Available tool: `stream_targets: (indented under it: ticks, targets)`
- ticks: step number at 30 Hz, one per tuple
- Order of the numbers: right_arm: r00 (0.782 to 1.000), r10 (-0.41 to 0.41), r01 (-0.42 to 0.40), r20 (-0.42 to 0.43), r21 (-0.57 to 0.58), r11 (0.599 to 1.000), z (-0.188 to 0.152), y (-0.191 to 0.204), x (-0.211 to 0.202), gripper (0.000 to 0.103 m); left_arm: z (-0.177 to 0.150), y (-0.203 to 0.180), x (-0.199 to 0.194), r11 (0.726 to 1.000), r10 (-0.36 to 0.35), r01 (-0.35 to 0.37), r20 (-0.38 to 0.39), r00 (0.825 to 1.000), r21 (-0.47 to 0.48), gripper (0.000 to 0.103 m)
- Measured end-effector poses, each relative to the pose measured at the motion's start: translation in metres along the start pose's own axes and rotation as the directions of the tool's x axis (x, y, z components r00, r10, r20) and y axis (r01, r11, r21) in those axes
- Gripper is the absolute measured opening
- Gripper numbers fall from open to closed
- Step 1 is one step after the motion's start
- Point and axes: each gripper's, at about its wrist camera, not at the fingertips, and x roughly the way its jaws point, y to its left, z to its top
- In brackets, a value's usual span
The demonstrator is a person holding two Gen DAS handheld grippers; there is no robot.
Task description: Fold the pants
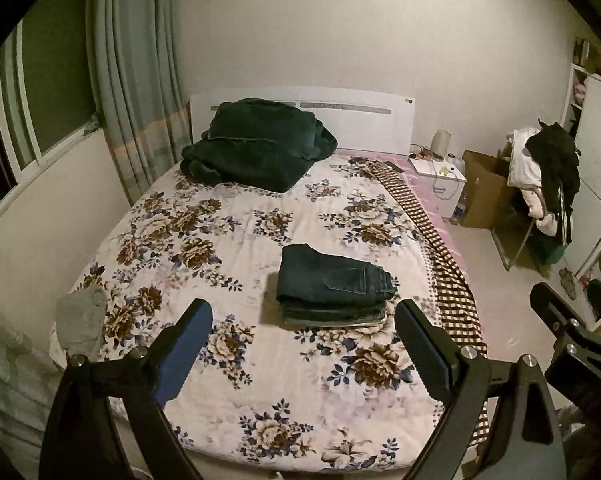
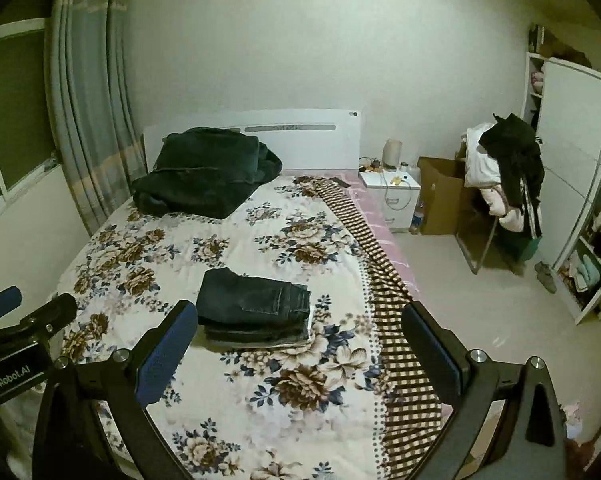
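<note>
A pair of dark jeans (image 1: 334,280) lies folded on top of a small stack of folded clothes on the floral bedspread (image 1: 240,240); it also shows in the right wrist view (image 2: 256,300). My left gripper (image 1: 303,312) is open and empty, held above the near part of the bed, short of the stack. My right gripper (image 2: 300,316) is open and empty, also held back from the stack, to its right. The right gripper's body shows at the right edge of the left wrist view (image 1: 572,332).
A dark green folded blanket (image 1: 256,144) lies by the white headboard (image 1: 364,120). A grey cloth (image 1: 80,316) hangs at the bed's left edge. A checked sheet (image 1: 440,248) runs along the right edge. Nightstand (image 1: 440,180), cardboard box (image 1: 484,188) and a clothes-laden chair (image 1: 540,184) stand right.
</note>
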Motion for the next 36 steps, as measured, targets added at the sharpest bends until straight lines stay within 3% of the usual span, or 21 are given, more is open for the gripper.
stream_targets:
  ticks: [5, 8, 36]
  targets:
    - [1.0, -0.006, 0.006, -0.01, 0.011, 1.0, 0.004, 0.0, 0.0, 0.103, -0.002, 0.004, 0.0, 1.0, -0.015, 0.015, -0.014, 1.0, 0.003, 0.093]
    - [1.0, -0.004, 0.004, -0.024, 0.016, 1.0, 0.004, 0.0, 0.005, 0.103, -0.004, 0.004, 0.002, 1.0, -0.022, 0.022, -0.03, 0.999, 0.005, 0.1]
    - [0.999, 0.019, -0.019, -0.04, 0.016, 1.0, -0.008, 0.002, 0.004, 0.103, -0.011, 0.008, -0.006, 1.0, 0.006, -0.006, -0.054, 0.998, 0.005, 0.1]
